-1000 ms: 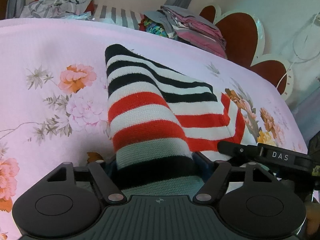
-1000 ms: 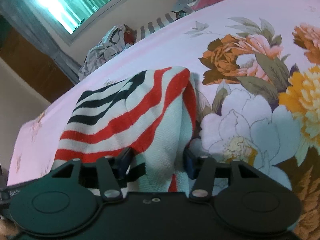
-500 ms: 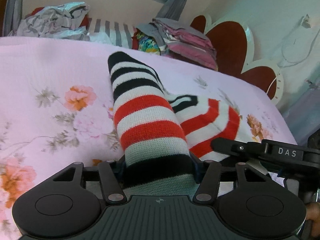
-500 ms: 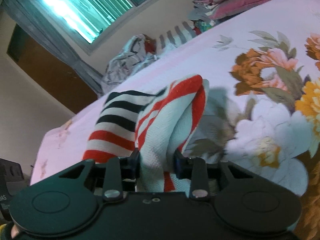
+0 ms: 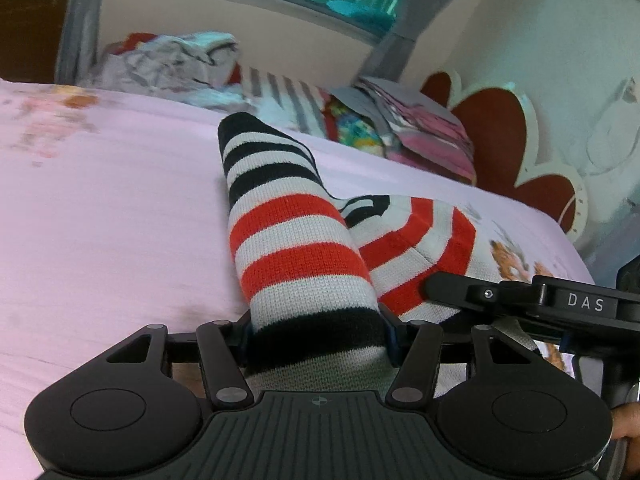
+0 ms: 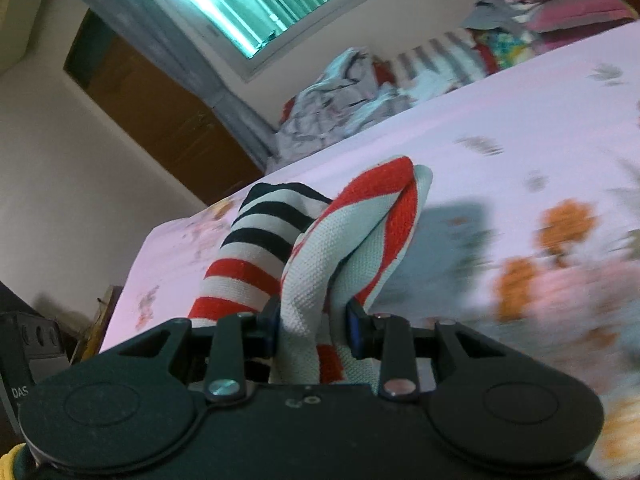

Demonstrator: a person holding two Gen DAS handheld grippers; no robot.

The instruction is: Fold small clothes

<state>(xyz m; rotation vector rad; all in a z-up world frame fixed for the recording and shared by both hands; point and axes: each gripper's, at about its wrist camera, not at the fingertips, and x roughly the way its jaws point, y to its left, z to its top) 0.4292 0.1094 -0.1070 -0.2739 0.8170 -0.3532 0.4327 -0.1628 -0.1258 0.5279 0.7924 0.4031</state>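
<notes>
A small knitted garment (image 5: pixel 296 240) with red, white and black stripes hangs lifted off the pink floral bedsheet (image 5: pixel 112 216). My left gripper (image 5: pixel 318 338) is shut on its near black-and-white edge. My right gripper (image 6: pixel 314 326) is shut on a bunched red-and-white part of the same garment (image 6: pixel 360 224). The right gripper's black body (image 5: pixel 532 300) shows at the right in the left wrist view, close beside the left one. The far end of the garment still rests on the sheet.
A heap of crumpled clothes (image 5: pixel 168 68) and a stack of folded clothes (image 5: pixel 416 124) lie at the bed's far edge under the window. A red scalloped headboard (image 5: pixel 500 136) stands on the right. A brown door (image 6: pixel 152 112) is at the left.
Both grippers have risen and drawn closer together with the garment. The flat spread cloth has bunched up into two raised folds and most of it has left the sheet.
</notes>
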